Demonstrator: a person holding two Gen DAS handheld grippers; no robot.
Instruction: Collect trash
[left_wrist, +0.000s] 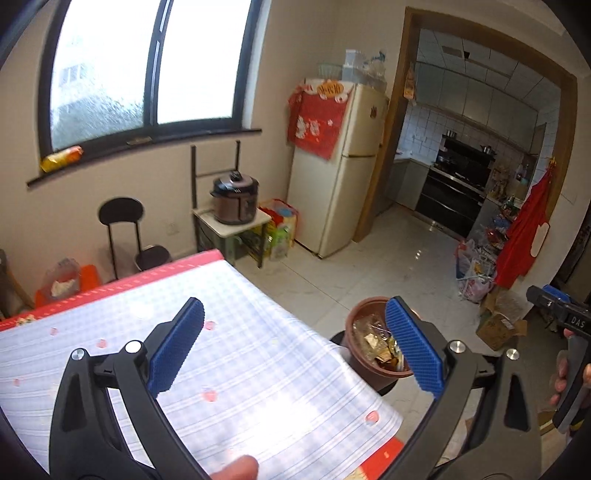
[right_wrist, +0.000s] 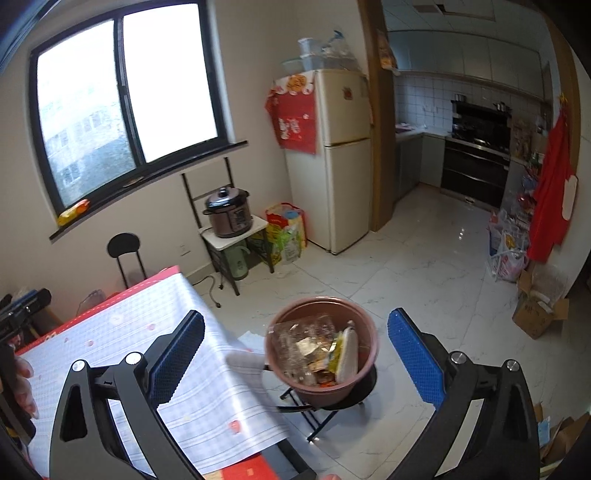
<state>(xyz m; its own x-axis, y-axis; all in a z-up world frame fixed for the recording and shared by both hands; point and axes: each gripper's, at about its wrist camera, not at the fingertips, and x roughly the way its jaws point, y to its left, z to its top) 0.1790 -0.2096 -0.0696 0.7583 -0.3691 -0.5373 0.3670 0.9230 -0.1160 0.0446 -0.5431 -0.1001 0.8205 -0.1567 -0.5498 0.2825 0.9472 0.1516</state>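
Where your left gripper spreads wide and empty over the worktop, its right pad hides part of the one brown bin beside the worktop's edge; the wrappers inside blur together. In the right wrist view, your right gripper also gapes empty above that bin, standing on one black stool.

A cream fridge draped with red cloth stands beside a pressure cooker on a small stand; a snack packet, perhaps chips, lies on the windowsill.
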